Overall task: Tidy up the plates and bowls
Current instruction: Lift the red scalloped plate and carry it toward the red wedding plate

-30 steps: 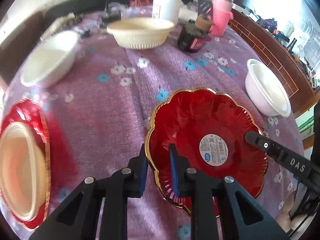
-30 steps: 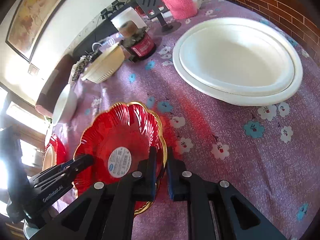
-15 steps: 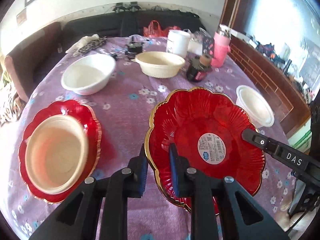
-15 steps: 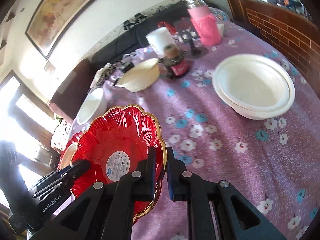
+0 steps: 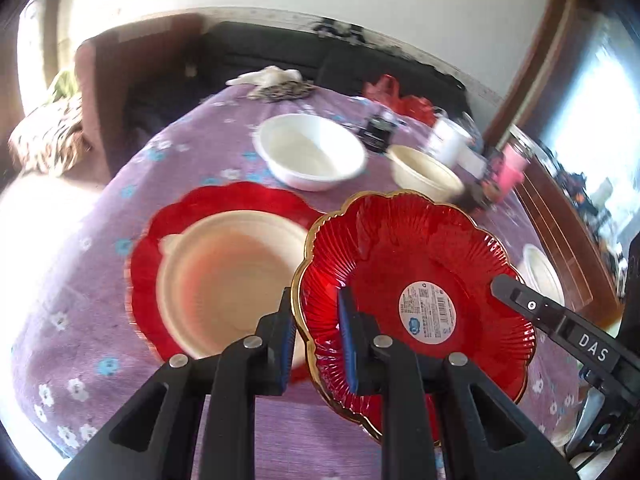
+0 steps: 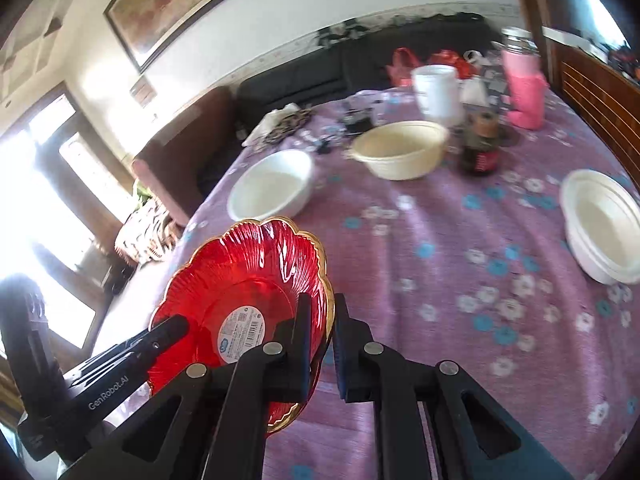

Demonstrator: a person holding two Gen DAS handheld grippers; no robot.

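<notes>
A red scalloped plate (image 5: 412, 264) with a gold rim and a white sticker hangs above the purple flowered table, held from two sides. My left gripper (image 5: 318, 332) is shut on its left rim. My right gripper (image 6: 322, 332) is shut on the opposite rim of the same red plate (image 6: 240, 280). To the left in the left wrist view, a second red plate (image 5: 148, 256) lies on the table with a cream bowl (image 5: 224, 276) in it. The held plate overlaps that pair's right edge in this view.
A white bowl (image 5: 312, 156) and a cream handled bowl (image 5: 424, 176) stand farther back. Stacked white bowls (image 6: 600, 220) sit at the right edge. A dark jar (image 6: 480, 148), a white cup (image 6: 436, 88) and a pink bottle (image 6: 522, 88) crowd the back. A sofa lies beyond the table.
Both grippers have lifted the red plate and carried it leftward. The second red plate with the cream bowl now lies right beside it in the left wrist view. Both grips are unchanged.
</notes>
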